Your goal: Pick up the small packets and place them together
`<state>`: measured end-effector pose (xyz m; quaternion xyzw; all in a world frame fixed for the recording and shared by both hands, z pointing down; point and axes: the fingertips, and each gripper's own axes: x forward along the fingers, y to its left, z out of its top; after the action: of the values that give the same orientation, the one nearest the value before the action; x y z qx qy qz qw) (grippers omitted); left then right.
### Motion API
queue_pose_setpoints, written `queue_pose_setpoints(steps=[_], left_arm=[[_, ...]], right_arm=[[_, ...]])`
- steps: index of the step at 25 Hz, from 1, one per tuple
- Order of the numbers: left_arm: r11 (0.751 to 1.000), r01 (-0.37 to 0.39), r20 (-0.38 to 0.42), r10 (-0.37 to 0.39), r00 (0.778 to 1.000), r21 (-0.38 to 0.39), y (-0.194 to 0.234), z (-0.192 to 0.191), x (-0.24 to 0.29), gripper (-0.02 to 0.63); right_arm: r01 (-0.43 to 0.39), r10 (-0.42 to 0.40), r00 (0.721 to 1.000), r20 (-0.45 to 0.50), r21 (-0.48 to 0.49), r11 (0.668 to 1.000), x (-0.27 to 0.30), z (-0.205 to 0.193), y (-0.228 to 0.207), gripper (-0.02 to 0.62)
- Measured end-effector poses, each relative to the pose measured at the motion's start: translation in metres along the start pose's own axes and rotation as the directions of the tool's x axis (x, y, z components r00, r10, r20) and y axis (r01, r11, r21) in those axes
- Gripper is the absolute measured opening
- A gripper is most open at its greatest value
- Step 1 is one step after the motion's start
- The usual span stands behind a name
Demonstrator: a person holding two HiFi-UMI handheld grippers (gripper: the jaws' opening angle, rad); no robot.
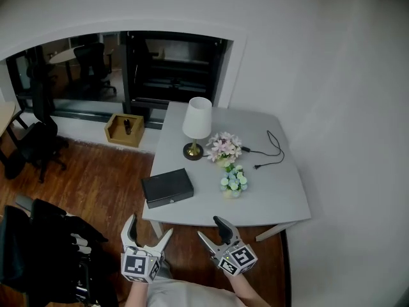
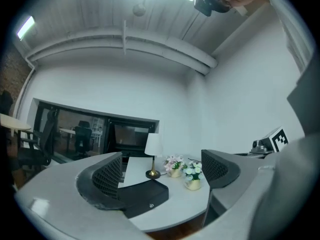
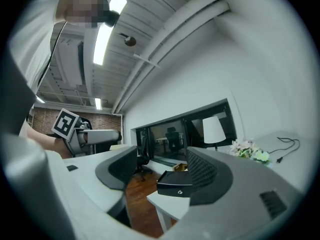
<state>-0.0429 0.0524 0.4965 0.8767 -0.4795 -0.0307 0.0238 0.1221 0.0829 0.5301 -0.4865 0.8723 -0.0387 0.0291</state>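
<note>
No small packets show in any view. My left gripper (image 1: 146, 230) hangs open off the near edge of the grey table (image 1: 275, 197), nothing between its fingers. To its right my right gripper (image 1: 213, 229) is also open and empty, just short of the table's front edge. In the left gripper view the gripper (image 2: 162, 171) points level at the black box (image 2: 145, 196) and the flower pots. In the right gripper view the gripper (image 3: 160, 168) looks past the table's near corner at the black box (image 3: 176, 182).
On the table stand a white lamp (image 1: 196, 126), a pink flower pot (image 1: 223, 149), a pale blue flower pot (image 1: 233, 181), a black box (image 1: 167, 187) and a black cable (image 1: 271, 149). A wooden tray (image 1: 124, 129) lies on the sill. Black chairs (image 1: 38, 146) stand left.
</note>
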Motion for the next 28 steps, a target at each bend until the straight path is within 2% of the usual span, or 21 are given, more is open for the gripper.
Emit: queue_pose_setpoints(steps=[3, 8, 11, 14, 16, 19, 23, 25, 28], left_arm=[[1.000, 0.018, -0.008, -0.018, 1.000, 0.012, 0.035, 0.011, 0.029, 0.476], [0.999, 0.041, -0.008, -0.041, 0.999, -0.018, 0.091, 0.016, 0.070, 0.476], [0.998, 0.057, -0.018, -0.057, 0.998, -0.031, 0.121, 0.014, 0.087, 0.476], [0.998, 0.052, -0.043, -0.054, 0.998, -0.045, 0.150, 0.001, 0.101, 0.476], [0.998, 0.034, -0.059, -0.037, 0.998, -0.056, 0.164, -0.005, 0.109, 0.476], [0.998, 0.030, -0.066, -0.033, 0.997, -0.048, 0.170, -0.006, 0.120, 0.476], [0.999, -0.008, -0.064, 0.005, 0.998, -0.048, 0.168, -0.004, 0.133, 0.476], [0.998, -0.035, -0.064, 0.031, 0.997, -0.053, 0.164, -0.003, 0.133, 0.476], [0.999, -0.041, -0.071, 0.038, 0.997, -0.032, 0.157, -0.003, 0.138, 0.476]], right_arm=[[-0.018, 0.017, 0.998, -0.059, -0.006, 1.000, 0.045, -0.006, 0.003, 0.306], [-0.015, 0.016, 0.992, -0.124, 0.010, 1.000, 0.117, -0.019, -0.003, 0.304], [0.018, -0.011, 0.984, -0.180, 0.037, 0.999, 0.148, -0.030, -0.017, 0.304], [0.068, -0.041, 0.963, -0.266, 0.096, 0.993, 0.162, -0.062, -0.035, 0.304], [0.093, -0.045, 0.931, -0.362, 0.116, 0.989, 0.164, -0.091, -0.045, 0.303], [0.125, -0.028, 0.865, -0.500, 0.161, 0.979, 0.163, -0.143, -0.059, 0.302], [0.113, 0.075, 0.770, -0.634, 0.251, 0.961, 0.170, -0.210, -0.066, 0.301], [0.090, 0.133, 0.723, -0.677, 0.284, 0.955, 0.174, -0.234, -0.062, 0.301], [0.104, 0.183, 0.691, -0.699, 0.347, 0.932, 0.184, -0.256, -0.065, 0.284]])
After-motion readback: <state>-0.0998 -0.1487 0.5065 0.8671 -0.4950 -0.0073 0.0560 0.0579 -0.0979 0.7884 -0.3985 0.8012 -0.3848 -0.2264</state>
